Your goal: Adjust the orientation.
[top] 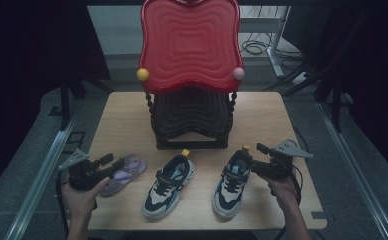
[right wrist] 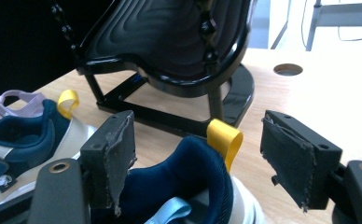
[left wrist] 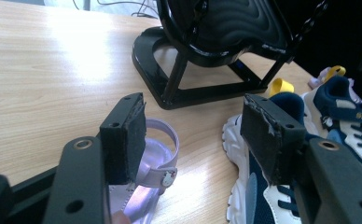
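Wooden tabletop (top: pixel 132 115) is being used to line up shoes before a two-tier rack (top: pixel 191 120). Right gripper (top: pixel 252 161) is being held spread around the heel of the right sneaker (top: pixel 233 181), apparently for lifting. Left gripper (top: pixel 113 161) is being held spread over the purple sandal (top: pixel 127 170), beside the left sneaker (top: pixel 169 186)

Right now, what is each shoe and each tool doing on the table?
Left tool: open, over the purple sandal, gripping nothing.
Right tool: open, at the heel of the right sneaker, not closed on it.
Purple sandal: flat on the table.
Left sneaker: upright, untouched.
Right sneaker: upright on the table.
Shoe rack: standing, both shelves bare.
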